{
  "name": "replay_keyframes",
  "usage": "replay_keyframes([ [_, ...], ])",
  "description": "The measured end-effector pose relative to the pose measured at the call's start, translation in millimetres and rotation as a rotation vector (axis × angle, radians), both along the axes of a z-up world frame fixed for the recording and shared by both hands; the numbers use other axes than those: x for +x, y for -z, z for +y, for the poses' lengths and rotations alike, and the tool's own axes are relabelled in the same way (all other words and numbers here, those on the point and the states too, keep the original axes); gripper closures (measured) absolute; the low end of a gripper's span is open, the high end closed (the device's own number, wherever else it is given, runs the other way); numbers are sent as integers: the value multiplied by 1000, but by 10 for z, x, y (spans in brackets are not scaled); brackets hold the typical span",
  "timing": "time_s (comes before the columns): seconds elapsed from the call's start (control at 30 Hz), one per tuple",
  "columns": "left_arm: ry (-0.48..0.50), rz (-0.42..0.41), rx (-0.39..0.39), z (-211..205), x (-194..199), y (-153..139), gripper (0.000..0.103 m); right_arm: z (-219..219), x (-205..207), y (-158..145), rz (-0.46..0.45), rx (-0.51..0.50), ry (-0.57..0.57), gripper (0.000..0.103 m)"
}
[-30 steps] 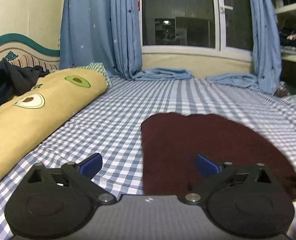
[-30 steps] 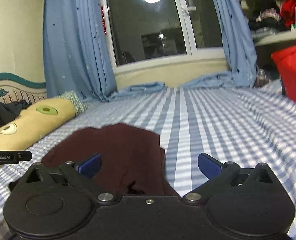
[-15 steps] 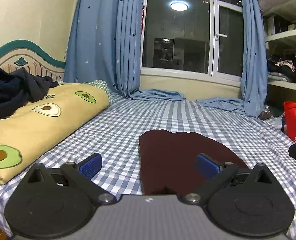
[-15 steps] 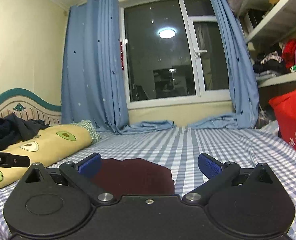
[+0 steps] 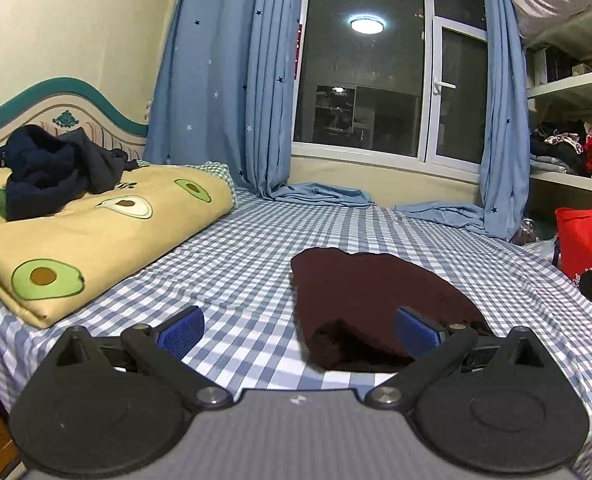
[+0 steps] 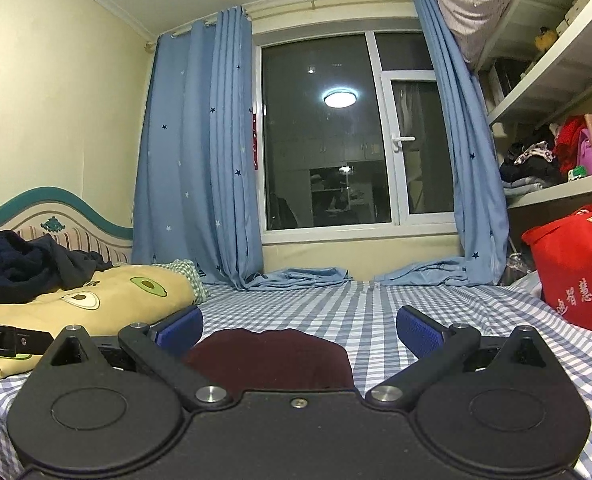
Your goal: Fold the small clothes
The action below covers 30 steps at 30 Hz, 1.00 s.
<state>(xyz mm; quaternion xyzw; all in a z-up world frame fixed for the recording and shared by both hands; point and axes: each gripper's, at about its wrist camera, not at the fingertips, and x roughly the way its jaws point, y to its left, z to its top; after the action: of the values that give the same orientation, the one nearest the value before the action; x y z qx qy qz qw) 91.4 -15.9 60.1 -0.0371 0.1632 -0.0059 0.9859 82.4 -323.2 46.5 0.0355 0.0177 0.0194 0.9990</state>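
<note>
A dark maroon garment (image 5: 370,304) lies folded flat on the blue checked bed sheet (image 5: 252,256). In the left wrist view it sits ahead and to the right, its near edge between the fingers. My left gripper (image 5: 298,326) is open and holds nothing. In the right wrist view the same maroon garment (image 6: 272,354) shows low between the fingers, partly hidden by the gripper body. My right gripper (image 6: 300,328) is open, above the cloth and not touching it.
A folded avocado-print quilt (image 5: 96,236) with a dark navy garment (image 5: 52,168) on top lies at the left by the headboard. A red bag (image 6: 572,268) and shelves stand at the right. Blue curtains (image 6: 200,152) frame the window behind the bed.
Both grippers have pulled back and tilted up from the maroon garment, so it now looks smaller and lower. Both stayed open.
</note>
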Motion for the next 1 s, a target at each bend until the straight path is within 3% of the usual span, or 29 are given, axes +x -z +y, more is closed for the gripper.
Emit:
replay_keyframes([
  [0.37,-39,-13,13,102,-364,151,1,162,-438,180,-17,-32,18,0],
  [0.47,-47,-5,31,104,-391,238,1,203,-516,277,-26,-56,71,0],
  [0.77,-66,41,24,122,-355,607,1,210,-430,613,61,-62,107,0],
  [1.0,-78,60,30,144,-297,727,1,205,-311,788,100,-32,117,0],
])
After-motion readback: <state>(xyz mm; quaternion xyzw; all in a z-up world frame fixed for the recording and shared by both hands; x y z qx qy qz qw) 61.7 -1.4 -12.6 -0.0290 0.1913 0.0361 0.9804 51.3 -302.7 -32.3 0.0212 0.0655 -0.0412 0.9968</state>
